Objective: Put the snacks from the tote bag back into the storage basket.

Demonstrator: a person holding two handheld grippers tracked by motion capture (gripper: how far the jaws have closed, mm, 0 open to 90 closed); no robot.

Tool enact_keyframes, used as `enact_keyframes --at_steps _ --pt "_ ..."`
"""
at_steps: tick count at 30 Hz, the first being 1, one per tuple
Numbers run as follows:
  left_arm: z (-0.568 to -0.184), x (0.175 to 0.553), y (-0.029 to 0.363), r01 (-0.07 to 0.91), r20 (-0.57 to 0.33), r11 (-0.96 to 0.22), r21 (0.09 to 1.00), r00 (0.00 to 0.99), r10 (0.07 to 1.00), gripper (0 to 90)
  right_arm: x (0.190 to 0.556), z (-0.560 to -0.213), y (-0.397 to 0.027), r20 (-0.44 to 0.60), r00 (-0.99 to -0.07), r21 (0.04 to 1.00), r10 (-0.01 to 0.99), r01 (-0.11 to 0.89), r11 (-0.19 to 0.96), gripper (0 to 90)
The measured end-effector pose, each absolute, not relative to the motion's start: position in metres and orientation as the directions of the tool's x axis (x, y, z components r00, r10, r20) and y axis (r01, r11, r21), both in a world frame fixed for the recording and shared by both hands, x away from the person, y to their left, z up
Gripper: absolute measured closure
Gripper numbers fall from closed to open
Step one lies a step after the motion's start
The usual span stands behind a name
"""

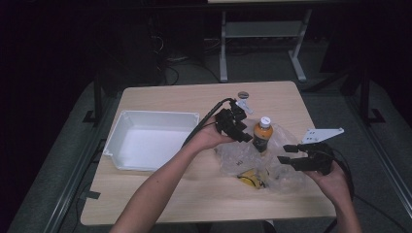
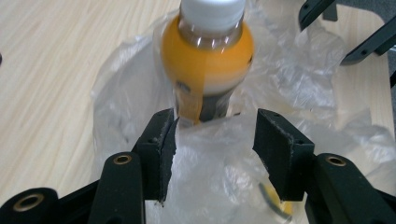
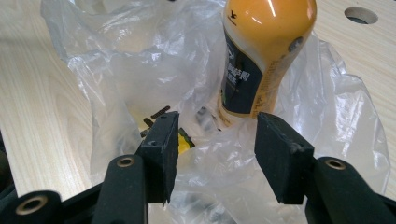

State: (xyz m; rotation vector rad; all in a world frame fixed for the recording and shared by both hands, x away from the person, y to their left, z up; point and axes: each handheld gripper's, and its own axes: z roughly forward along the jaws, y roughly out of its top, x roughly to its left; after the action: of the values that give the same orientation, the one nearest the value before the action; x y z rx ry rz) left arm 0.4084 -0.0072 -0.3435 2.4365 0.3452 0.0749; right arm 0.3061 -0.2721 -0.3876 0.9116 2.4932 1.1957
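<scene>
The orange bottle (image 3: 261,56) carries a dark label panel (image 3: 240,77) with pale characters running along it in the right gripper view, too small and slanted to read. A small bird-like mark sits near the bottle's shoulder. No other legible text appears.

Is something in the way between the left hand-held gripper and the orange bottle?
Yes. The crumpled clear plastic bag lies between the open jaws of the left hand-held gripper, with the orange bottle just beyond them, standing among its folds.
</scene>
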Motion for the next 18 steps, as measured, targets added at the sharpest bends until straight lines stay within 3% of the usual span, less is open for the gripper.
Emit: enact_keyframes --at_steps 18 --pt "-0.321 0.424 -0.043 0.156 -0.027 -0.748 0.645 0.983 0.181 41.5 0.310 -0.399 -0.285 0.095 -0.762 0.753 0.640 0.475 0.454 45.5"
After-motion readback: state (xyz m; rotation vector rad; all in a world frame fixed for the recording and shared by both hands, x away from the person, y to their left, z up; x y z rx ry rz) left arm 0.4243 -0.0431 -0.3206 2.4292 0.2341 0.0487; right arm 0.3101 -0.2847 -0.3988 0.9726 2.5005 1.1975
